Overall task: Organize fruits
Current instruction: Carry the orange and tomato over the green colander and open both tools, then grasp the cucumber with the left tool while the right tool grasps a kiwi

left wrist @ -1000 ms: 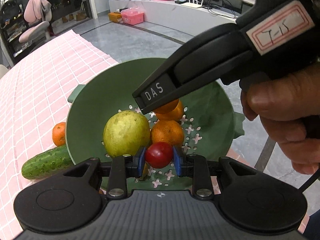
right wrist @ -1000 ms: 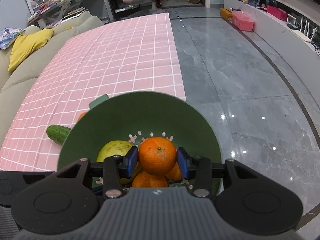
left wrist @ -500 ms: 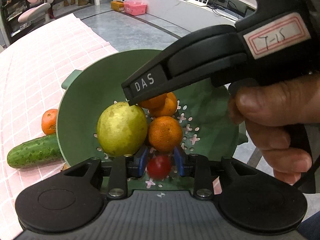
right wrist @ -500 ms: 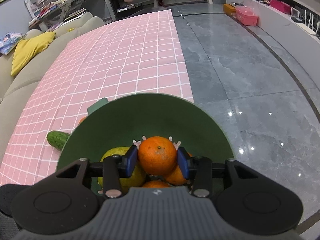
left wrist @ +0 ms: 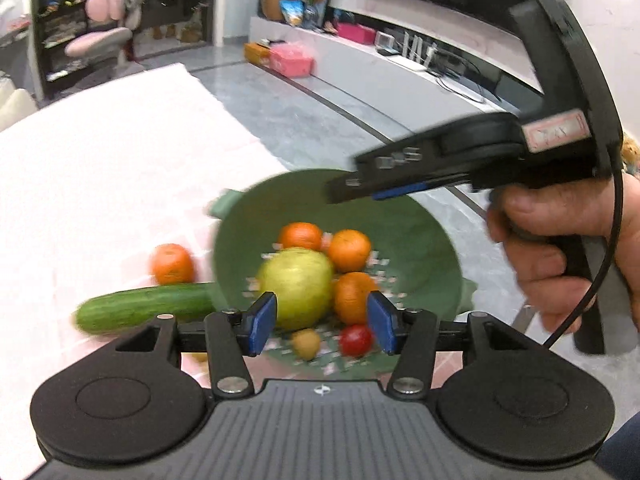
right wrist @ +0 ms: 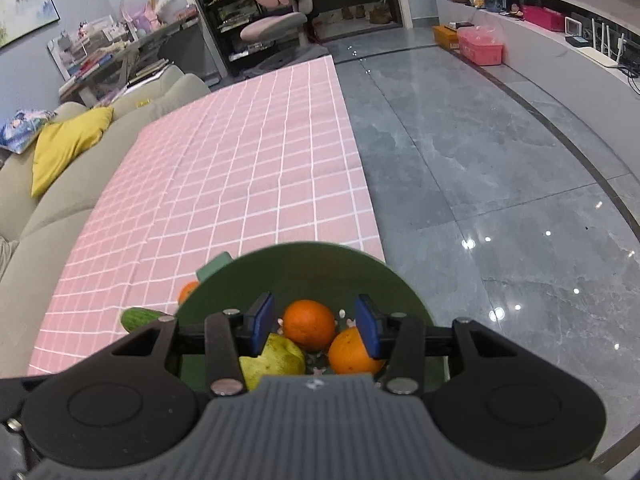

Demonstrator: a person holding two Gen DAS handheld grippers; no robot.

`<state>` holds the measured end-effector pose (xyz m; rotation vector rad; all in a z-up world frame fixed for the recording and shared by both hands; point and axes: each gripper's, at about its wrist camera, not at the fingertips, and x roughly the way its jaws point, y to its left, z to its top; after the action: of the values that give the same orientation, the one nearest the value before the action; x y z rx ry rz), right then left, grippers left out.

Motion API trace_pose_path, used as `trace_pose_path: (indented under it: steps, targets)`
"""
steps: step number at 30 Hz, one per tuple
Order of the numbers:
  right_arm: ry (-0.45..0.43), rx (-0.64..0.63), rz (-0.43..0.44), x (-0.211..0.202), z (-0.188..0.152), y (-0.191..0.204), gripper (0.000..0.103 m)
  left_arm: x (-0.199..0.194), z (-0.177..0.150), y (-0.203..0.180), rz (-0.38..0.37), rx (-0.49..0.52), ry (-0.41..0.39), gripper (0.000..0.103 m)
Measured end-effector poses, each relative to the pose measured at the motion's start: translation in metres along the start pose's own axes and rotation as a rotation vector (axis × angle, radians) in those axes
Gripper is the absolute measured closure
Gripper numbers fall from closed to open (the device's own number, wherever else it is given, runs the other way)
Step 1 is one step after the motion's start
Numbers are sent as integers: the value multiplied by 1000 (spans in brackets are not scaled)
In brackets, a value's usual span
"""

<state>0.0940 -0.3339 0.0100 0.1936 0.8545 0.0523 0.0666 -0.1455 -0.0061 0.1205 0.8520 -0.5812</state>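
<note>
A green colander bowl (left wrist: pixel 424 248) sits at the near right edge of the pink checked tablecloth (right wrist: pixel 248 184). It holds a yellow-green pear (left wrist: pixel 298 286), three oranges (left wrist: pixel 350 250), a small red tomato (left wrist: pixel 356 340) and a small brownish fruit (left wrist: pixel 306 343). My left gripper (left wrist: pixel 322 328) is open and empty, raised above the near side of the bowl. My right gripper (right wrist: pixel 316 324) is open and empty above the oranges (right wrist: pixel 310 324); it also shows in the left wrist view (left wrist: pixel 420 176), above the bowl's far rim.
A cucumber (left wrist: pixel 146 308) and a loose orange (left wrist: pixel 172 264) lie on the cloth left of the bowl. The table's right edge drops to a grey floor (right wrist: pixel 480 160). A beige sofa (right wrist: pixel 48 184) with a yellow cushion runs along the left side.
My left gripper let go of the tomato, which now lies in the bowl, and pulled back and up. My right gripper released its orange into the bowl and rose.
</note>
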Motion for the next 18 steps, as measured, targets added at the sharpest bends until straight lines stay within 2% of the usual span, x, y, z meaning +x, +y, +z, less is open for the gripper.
trace_pose_path:
  steps: [10, 18]
  targets:
    - [-54, -45, -3, -28, -1, 25, 61, -58, -27, 57, 135, -6, 7, 40]
    - [-65, -135, 20, -42, -20, 73, 61, -83, -52, 79, 161, -41, 16, 40]
